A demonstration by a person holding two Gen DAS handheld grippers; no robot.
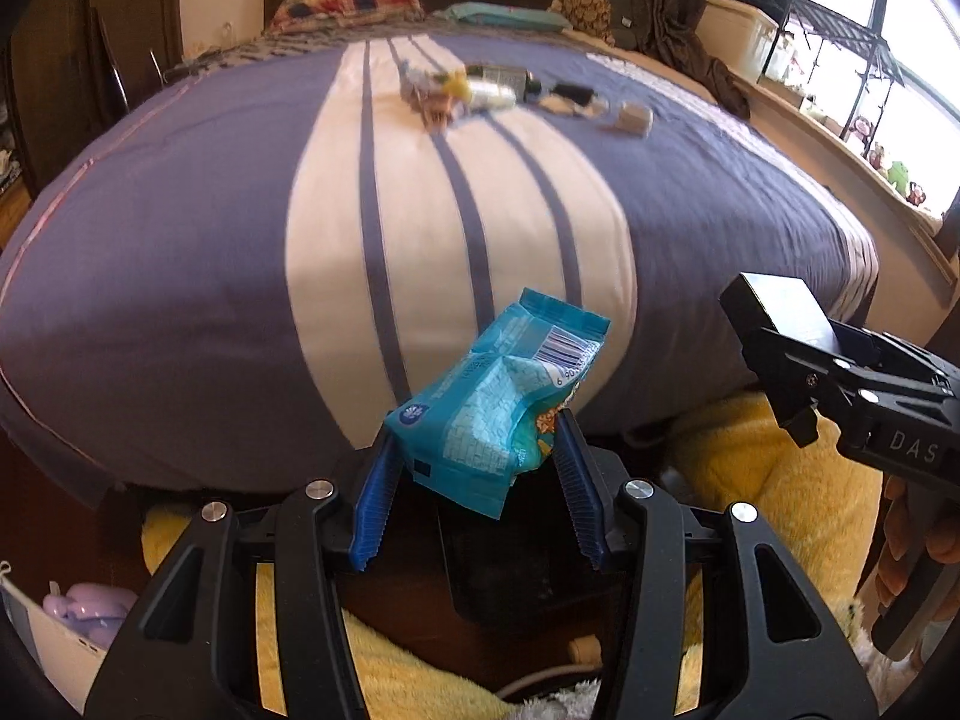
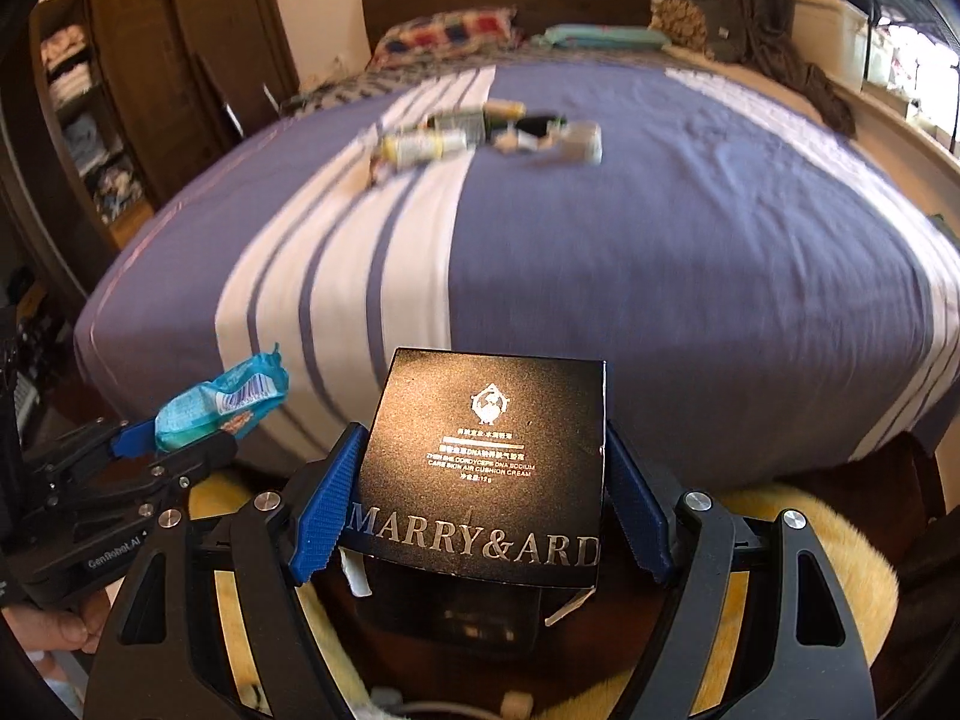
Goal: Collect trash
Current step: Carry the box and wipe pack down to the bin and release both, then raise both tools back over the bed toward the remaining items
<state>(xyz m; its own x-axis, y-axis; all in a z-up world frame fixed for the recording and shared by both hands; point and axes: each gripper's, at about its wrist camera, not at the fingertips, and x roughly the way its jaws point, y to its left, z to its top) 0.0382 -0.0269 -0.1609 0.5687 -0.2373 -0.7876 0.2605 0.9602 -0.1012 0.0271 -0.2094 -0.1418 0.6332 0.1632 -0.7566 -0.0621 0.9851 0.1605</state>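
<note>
wrapper (image 1: 498, 396) and box (image 2: 486, 462) past bed edge (image 1: 240, 444)

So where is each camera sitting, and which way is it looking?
Left wrist view: sits on the left gripper, looking along its blue fingers at the bed; it grips a blue snack wrapper, and the right gripper shows at the right edge.
Right wrist view: sits on the right gripper, also facing the bed; it grips a black cosmetics box, with the left gripper at the left edge.
Shared: bed, both held items, and the trash pile mid-bed.
</note>
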